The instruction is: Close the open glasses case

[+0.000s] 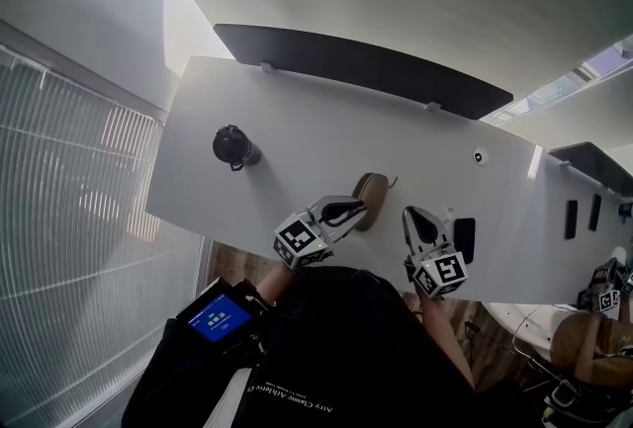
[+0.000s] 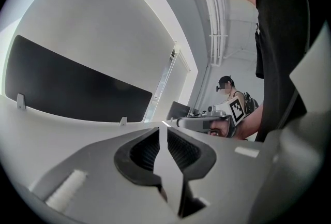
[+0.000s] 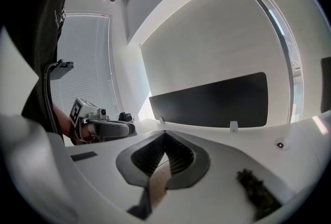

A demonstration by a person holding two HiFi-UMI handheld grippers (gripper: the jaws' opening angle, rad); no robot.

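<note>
While the left gripper (image 1: 356,209) sits at the glasses case (image 1: 376,191), its jaws are barely parted. Right gripper (image 1: 415,216), just to the right: jaws clenched, empty.

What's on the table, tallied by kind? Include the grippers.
Glasses case: 1
Black cup: 1
Black rectangle: 1
Round grommet: 1
Grippers: 2 (left gripper, right gripper)
Total: 6

White desk (image 1: 316,144), dark partition (image 1: 366,68) — window blinds (image 1: 69,218)
</note>
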